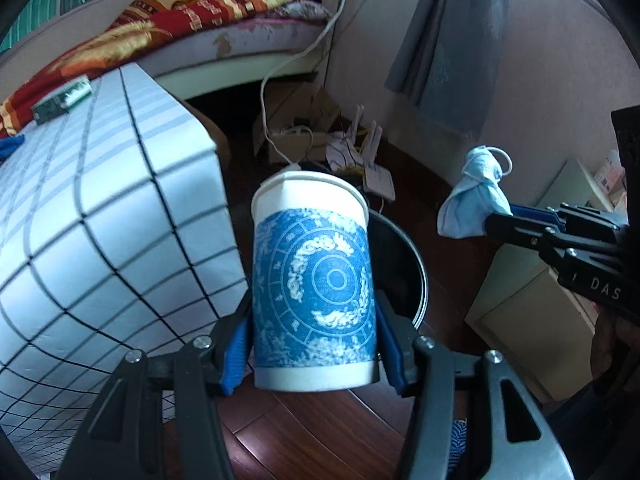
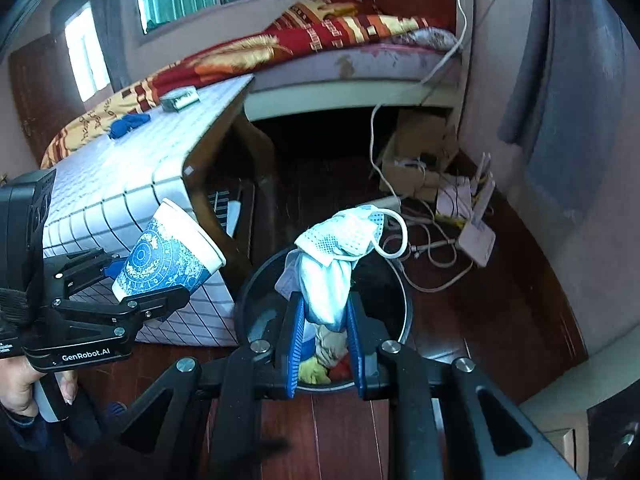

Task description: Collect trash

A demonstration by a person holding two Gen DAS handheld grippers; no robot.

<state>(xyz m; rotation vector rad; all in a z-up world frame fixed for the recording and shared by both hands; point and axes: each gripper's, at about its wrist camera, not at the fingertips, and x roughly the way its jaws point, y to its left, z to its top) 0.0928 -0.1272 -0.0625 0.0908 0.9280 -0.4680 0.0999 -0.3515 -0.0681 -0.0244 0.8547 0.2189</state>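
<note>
My left gripper (image 1: 314, 344) is shut on a white paper cup with a blue pattern (image 1: 316, 280), held in the air beside the table's edge; the cup also shows in the right wrist view (image 2: 168, 258). My right gripper (image 2: 326, 320) is shut on a crumpled light-blue face mask (image 2: 336, 264), held just above the black round trash bin (image 2: 404, 304), which holds some rubbish. The mask (image 1: 474, 200) and right gripper (image 1: 494, 222) show at the right of the left wrist view, with the bin (image 1: 416, 276) behind the cup.
A table with a white grid-pattern cloth (image 2: 120, 188) stands left of the bin, with a small green box (image 2: 180, 98) and a blue scrap (image 2: 128, 124) on it. A bed (image 2: 320, 40) lies behind. Cables, a cardboard box (image 2: 408, 160) and a white router (image 2: 476, 236) clutter the dark wooden floor.
</note>
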